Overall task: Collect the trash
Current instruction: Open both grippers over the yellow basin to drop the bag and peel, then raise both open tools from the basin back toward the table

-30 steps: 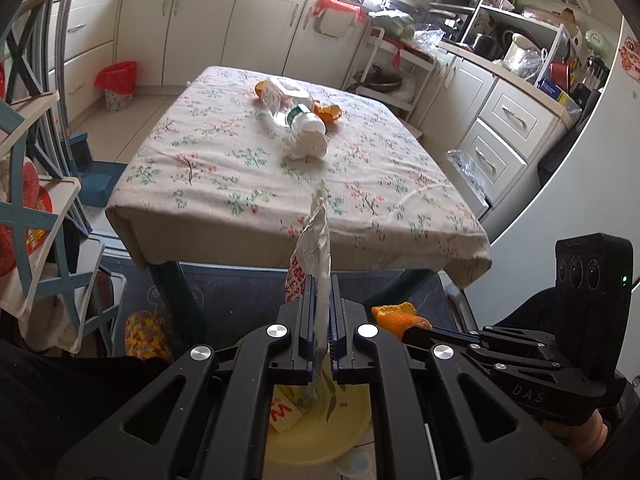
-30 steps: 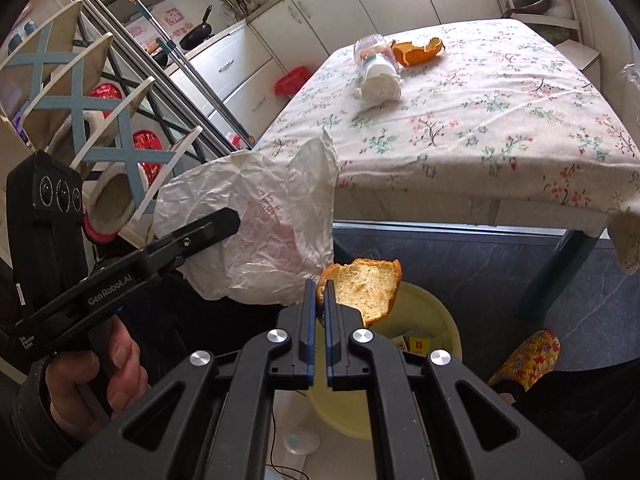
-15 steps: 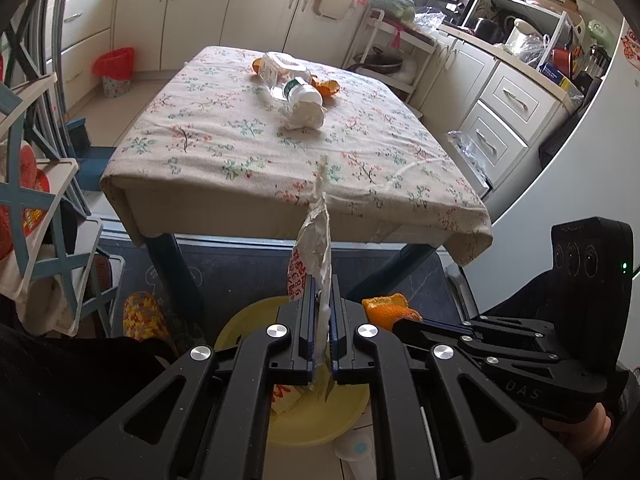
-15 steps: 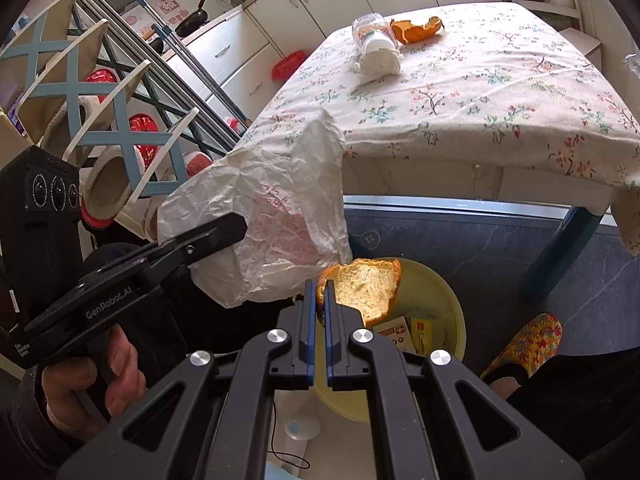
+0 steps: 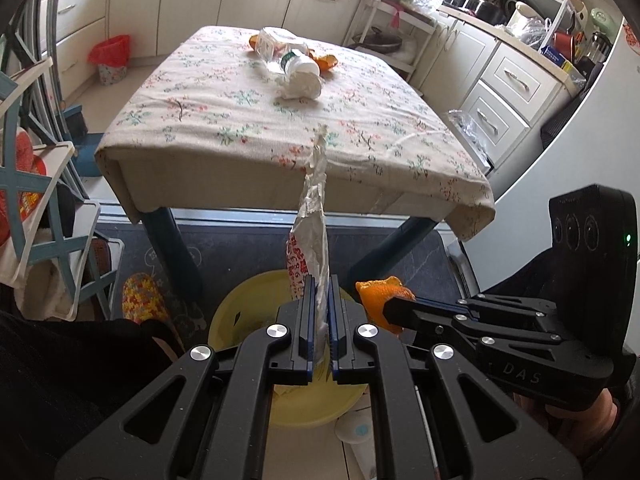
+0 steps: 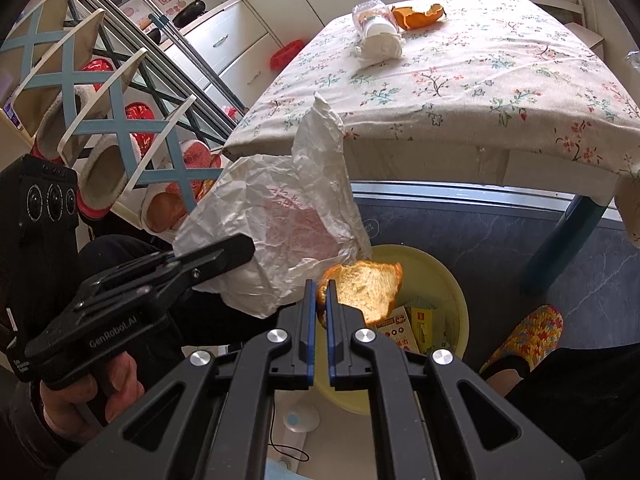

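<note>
My left gripper (image 5: 320,280) is shut on a crumpled white paper wrapper (image 5: 316,200) with red print, which stands up from its jaws above the yellow trash bin (image 5: 240,308). Just to its right, my right gripper (image 6: 318,284) is shut on the edge of an orange peel (image 6: 364,288), held over the same bin (image 6: 448,280). In the right wrist view the wrapper (image 6: 288,220) hangs beside the peel, touching it. On the flowered table (image 5: 240,120) lie a plastic bottle (image 5: 280,50), a white tissue wad (image 5: 302,84) and another orange peel (image 6: 418,14).
The bin sits on the floor before the table, between blue table legs (image 5: 172,248), and holds small cartons (image 6: 404,328). A foot in a patterned slipper (image 6: 528,332) is beside it. A shoe rack (image 6: 100,120) stands left; a white floor device (image 6: 300,418) lies near.
My left gripper has sunk a little towards the yellow bin with the wrapper, so more of the bin shows. The right gripper has stayed over the bin with the peel.
</note>
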`<act>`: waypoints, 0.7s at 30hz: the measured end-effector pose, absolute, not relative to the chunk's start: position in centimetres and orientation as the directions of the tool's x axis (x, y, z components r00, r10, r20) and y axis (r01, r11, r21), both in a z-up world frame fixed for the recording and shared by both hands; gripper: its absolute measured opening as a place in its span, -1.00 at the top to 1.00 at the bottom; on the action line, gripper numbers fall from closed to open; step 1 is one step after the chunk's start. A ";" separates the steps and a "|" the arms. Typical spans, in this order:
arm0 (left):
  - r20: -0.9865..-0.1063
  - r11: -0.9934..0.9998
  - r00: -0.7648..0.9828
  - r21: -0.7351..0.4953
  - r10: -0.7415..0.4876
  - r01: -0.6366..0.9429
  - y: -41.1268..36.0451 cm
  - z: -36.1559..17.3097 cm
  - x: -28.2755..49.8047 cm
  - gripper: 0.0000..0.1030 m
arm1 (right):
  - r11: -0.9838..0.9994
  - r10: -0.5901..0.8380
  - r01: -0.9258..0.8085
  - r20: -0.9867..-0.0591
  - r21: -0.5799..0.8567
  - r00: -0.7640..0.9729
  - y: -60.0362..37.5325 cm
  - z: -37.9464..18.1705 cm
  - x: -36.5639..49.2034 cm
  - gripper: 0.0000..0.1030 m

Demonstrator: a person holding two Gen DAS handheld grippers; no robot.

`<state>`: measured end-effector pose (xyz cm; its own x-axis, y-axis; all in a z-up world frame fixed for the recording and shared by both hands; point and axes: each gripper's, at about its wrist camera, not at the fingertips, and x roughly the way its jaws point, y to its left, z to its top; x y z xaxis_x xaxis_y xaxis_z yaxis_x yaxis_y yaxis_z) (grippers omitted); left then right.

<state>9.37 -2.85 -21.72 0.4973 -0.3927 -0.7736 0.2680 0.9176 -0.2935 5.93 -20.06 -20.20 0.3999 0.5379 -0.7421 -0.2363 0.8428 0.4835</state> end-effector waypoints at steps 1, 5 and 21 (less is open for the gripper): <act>-0.776 0.917 0.493 -0.296 -0.394 0.267 -2.9 -21.8 9.3 0.92 | 0.842 0.539 -0.236 -0.743 0.484 0.396 -20.0 -20.3 5.9 0.87; -0.779 0.912 0.478 -0.310 -0.406 0.269 -2.9 -21.9 8.6 0.92 | 0.839 0.543 -0.237 -0.744 0.489 0.388 -20.0 -20.4 5.9 0.86; -0.796 0.915 0.453 -0.323 -0.401 0.242 -2.5 -22.9 8.4 0.92 | 0.848 0.529 -0.190 -0.799 0.494 0.286 -19.5 -22.8 6.4 0.09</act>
<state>8.38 -2.53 -22.88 0.4532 -0.4006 -0.7963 0.2417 0.9151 -0.3228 6.37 -19.47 -22.85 0.2861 0.5292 -0.7988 -0.1904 0.8484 0.4939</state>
